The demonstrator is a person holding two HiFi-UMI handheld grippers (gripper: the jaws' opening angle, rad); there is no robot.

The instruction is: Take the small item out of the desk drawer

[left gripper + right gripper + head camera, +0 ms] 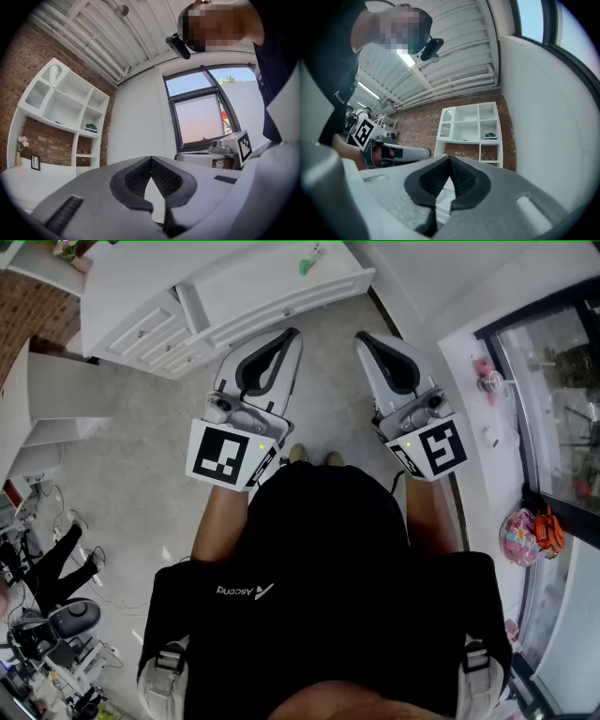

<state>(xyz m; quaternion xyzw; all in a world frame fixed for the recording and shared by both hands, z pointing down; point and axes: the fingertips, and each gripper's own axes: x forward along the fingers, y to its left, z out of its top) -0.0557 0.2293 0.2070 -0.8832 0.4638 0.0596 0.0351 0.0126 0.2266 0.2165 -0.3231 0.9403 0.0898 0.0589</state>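
A white desk with closed drawers stands ahead of me at the top of the head view. A small green item lies on its top. No drawer's inside shows. My left gripper and right gripper are held side by side over the grey floor, short of the desk. Both are shut with nothing between the pads. In the left gripper view the jaws meet at the tips and point up toward a wall and window. The right gripper's jaws also meet, facing a brick wall.
A white shelf unit stands against the brick wall, with a green box on one shelf. A window and a sill with pink toys run along the right. An office chair and cables clutter the lower left.
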